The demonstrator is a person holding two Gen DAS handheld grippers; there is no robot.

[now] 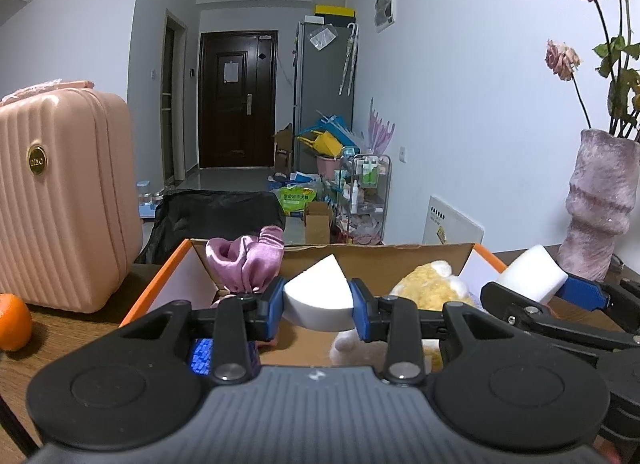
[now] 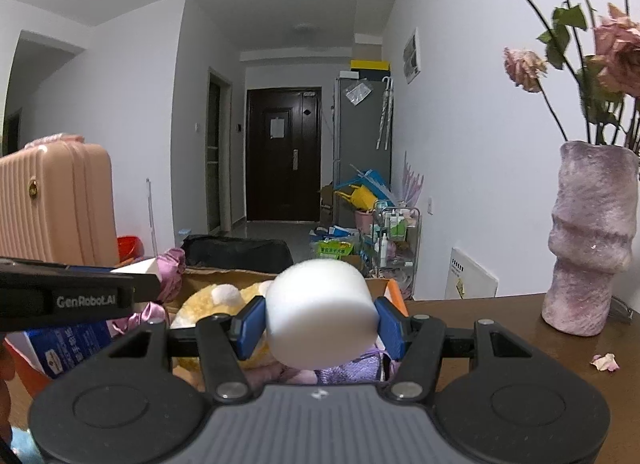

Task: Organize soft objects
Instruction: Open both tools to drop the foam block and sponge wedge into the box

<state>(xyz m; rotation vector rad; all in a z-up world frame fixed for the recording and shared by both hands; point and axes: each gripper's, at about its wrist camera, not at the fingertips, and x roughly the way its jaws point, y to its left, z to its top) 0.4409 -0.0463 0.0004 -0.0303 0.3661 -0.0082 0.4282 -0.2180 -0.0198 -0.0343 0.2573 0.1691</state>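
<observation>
Left gripper point(image 1: 318, 302): jaws clamped on wedge point(image 1: 318, 296), over box point(image 1: 156, 284). Right gripper point(image 2: 320, 328), at 3 o'clock: clamped on cylinder point(image 2: 322, 312).

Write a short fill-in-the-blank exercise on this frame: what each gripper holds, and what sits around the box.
1. The left gripper is shut on a white foam piece shaped like a ____.
2. The right gripper clamps a white foam ____ between its jaws.
3. The yellow plush toy lies inside the cardboard ____.
4. Left of the pink suitcase base sits an ____.

Missing words: wedge; cylinder; box; orange
</observation>
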